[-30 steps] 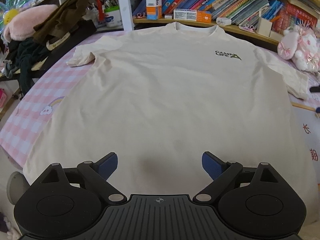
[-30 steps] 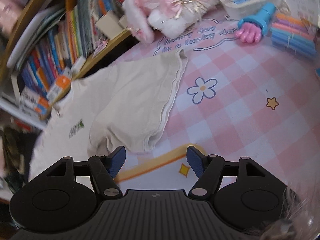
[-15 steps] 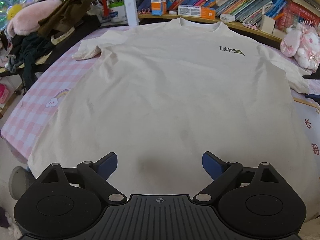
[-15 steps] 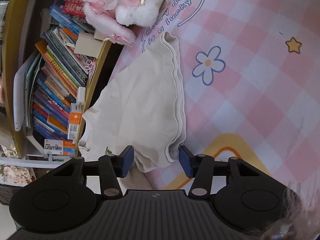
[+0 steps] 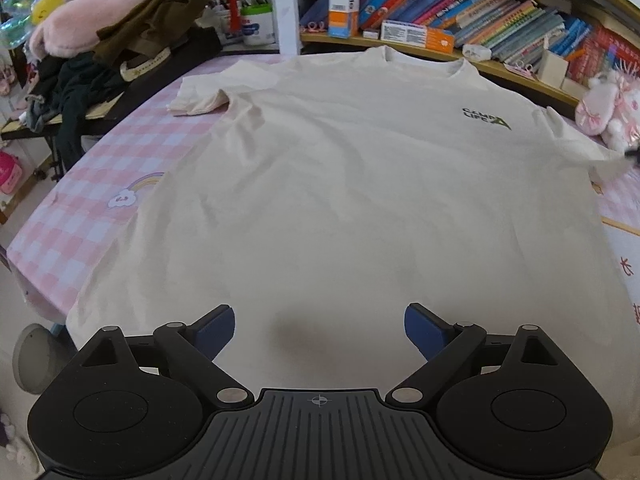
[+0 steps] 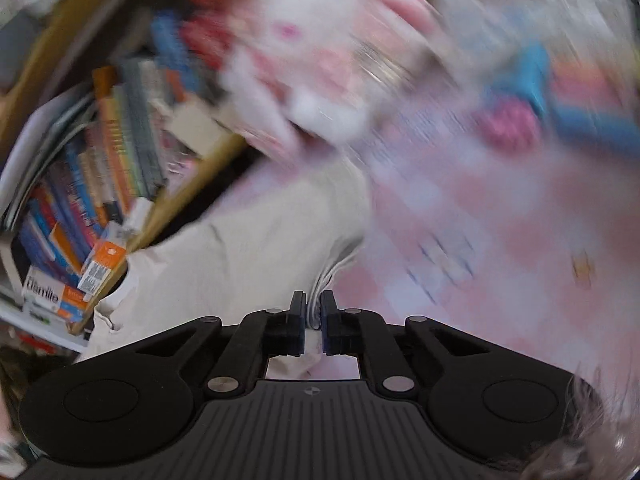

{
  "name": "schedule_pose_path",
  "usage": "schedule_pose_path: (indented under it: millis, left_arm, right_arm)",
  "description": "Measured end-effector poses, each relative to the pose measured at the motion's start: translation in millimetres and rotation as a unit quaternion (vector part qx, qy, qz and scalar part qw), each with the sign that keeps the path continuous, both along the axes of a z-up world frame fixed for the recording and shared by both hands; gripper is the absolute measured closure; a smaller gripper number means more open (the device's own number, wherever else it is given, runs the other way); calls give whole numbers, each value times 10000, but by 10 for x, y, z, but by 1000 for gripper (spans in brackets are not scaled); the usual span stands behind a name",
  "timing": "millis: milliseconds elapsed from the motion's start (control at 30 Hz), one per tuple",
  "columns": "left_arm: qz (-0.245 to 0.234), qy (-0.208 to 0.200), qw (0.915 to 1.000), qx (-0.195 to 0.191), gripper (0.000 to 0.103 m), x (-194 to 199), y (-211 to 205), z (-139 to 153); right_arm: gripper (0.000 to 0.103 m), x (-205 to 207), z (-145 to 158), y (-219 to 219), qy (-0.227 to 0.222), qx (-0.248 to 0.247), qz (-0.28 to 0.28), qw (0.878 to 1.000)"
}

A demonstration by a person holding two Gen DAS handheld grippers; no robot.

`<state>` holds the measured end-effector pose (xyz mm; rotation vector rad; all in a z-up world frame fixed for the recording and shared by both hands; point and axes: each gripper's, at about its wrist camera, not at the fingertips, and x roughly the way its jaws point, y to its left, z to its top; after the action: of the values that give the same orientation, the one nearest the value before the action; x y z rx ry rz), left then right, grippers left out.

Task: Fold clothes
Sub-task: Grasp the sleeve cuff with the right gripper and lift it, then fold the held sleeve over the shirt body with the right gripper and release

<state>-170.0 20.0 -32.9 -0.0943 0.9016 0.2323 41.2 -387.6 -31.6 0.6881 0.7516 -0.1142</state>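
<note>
Lying face up on the pink checked table (image 5: 100, 216), the cream T-shirt (image 5: 340, 184) is spread flat, collar toward the bookshelf (image 5: 500, 20). Left tongs (image 5: 319, 330) hover over its hem, blue pads spread wide and holding nothing. Right tongs (image 6: 313, 316) are clenched on the edge of the shirt's sleeve (image 6: 256, 256), beside a blurred plush toy (image 6: 320, 64).

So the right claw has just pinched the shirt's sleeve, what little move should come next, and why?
Probably lift that sleeve and carry it inward over the T-shirt. The right gripper looks closed on the sleeve's hem, the shirt lies flat, and the left gripper hovers open over the bottom hem, holding nothing.
</note>
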Motion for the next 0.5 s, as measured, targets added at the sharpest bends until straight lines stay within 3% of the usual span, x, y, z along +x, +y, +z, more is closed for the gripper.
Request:
schedule_pose_path:
  millis: [100,167,267,300,467,500]
  left_arm:
    - [104,1,9999,-31,9,-17,115,1]
    - [202,-2,9998,-66,9,-36,197,4]
    - [338,17,9993,-144,9,-60,297,1]
    - [363,29,9992,-154,9,-70,320,-1]
    - [471,86,9987,-172,9,-107,417,-10]
    - [490,97,9986,-167,9,-112,433,-11]
  right_arm:
    - [96,206,271,403,-442,-787,633,9939]
    - [96,322,430,697,-722,-1294,1095,9829]
    - [96,361,385,1425,-801,-1863,2453,9480]
    - [96,370,353,1614,-791,-1973,2819,9356]
    - [92,316,107,1814,-629,-1726,3346,9243]
    - [83,305,57,1854,-596,-1675,3450,9216]
